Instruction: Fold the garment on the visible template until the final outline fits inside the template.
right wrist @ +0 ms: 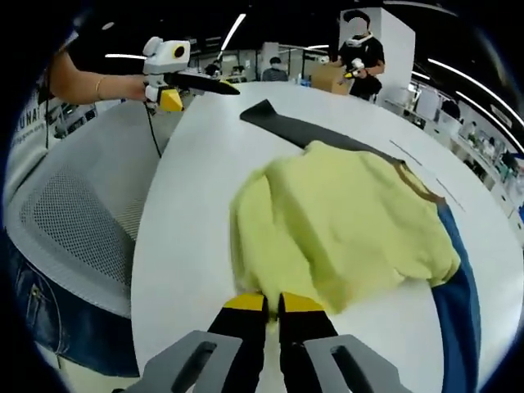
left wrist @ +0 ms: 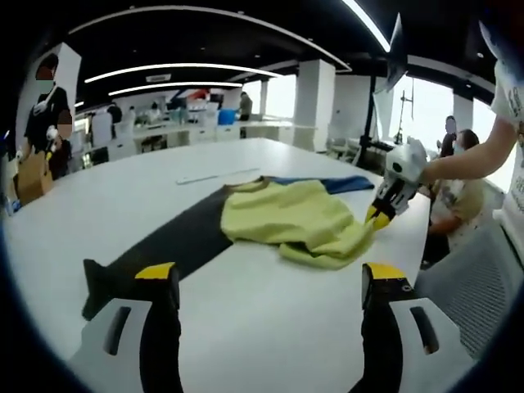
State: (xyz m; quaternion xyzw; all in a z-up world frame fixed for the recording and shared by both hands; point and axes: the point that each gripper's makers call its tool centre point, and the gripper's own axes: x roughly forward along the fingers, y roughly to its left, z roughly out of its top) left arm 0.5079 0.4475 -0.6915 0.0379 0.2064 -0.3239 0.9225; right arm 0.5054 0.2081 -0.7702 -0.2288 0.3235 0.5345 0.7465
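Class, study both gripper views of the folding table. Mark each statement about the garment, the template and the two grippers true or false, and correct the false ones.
1. The yellow garment lies partly on a dark template. True.
2. The right gripper is shut on the garment's edge. True.
3. The left gripper grips the garment. False: its jaws stand open, clear of the cloth.
4. The table is black. False: it is white.
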